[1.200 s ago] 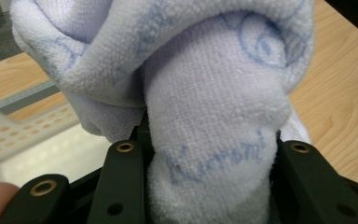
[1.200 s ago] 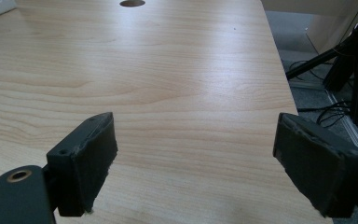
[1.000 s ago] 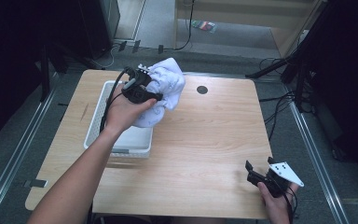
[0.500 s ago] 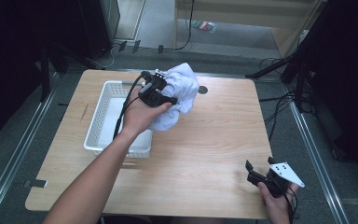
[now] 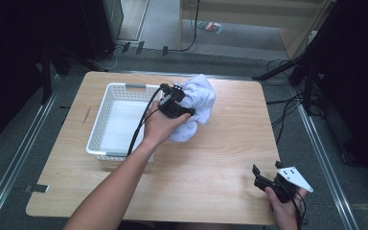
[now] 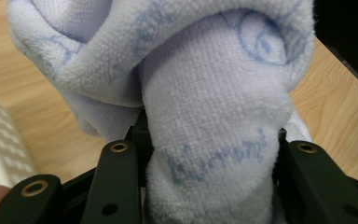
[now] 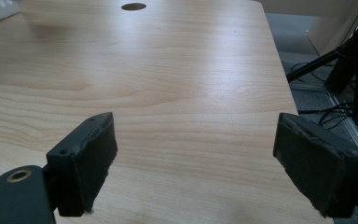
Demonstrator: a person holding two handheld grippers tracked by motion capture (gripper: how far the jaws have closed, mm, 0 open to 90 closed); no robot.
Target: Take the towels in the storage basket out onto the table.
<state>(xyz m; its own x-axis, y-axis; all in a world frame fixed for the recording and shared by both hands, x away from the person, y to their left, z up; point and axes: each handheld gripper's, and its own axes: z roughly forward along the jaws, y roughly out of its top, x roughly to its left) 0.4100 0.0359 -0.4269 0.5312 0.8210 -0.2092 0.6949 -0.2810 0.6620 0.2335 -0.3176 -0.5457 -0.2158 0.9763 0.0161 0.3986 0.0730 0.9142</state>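
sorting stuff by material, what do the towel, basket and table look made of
Towel: soft terry cloth, looped nap, pale with faint blue print. Basket: looks like white moulded plastic, perforated walls. Table: wood grain, matte; solid wood or laminate, can't tell.

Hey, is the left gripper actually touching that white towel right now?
Touching. The left gripper view shows the left gripper with both jaws pressed against the towel bunched between them.
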